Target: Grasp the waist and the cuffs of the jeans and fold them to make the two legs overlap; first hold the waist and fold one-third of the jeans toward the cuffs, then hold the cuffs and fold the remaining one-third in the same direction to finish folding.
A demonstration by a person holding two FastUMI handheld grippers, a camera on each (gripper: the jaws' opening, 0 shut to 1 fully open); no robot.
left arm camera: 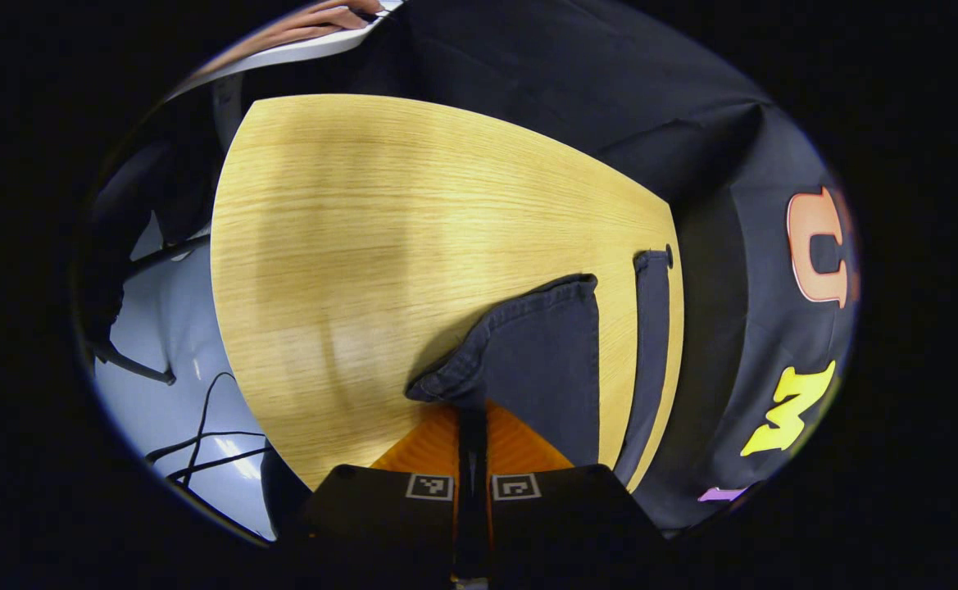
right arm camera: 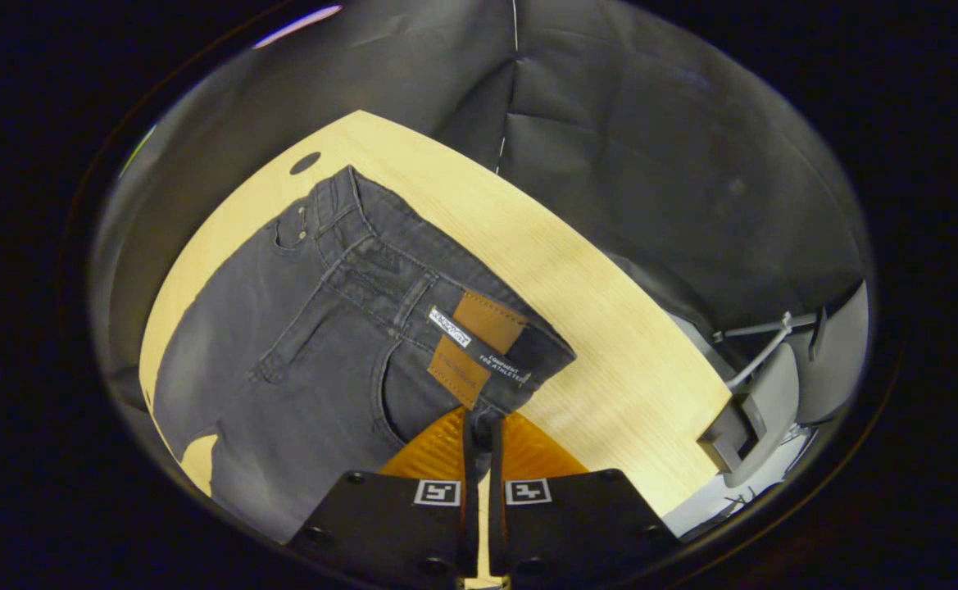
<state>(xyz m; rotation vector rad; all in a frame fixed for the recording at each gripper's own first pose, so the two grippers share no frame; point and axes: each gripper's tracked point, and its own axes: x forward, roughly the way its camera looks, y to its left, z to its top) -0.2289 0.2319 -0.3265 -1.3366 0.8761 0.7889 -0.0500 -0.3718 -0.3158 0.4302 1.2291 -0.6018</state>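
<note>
Both grippers pinch denim: left gripper (left arm camera: 471,426) on a cuff (left arm camera: 519,352), right gripper (right arm camera: 483,430) on the waist (right arm camera: 446,319); jeans (right arm camera: 298,352) stretch lengthwise between them.

Small white tag (right arm camera: 479,348) on jeans (right arm camera: 298,344), print illegible.

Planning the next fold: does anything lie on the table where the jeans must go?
Nothing visible does. Left gripper pinches a cuff, right gripper the waist; the table beyond is bare wood.
</note>
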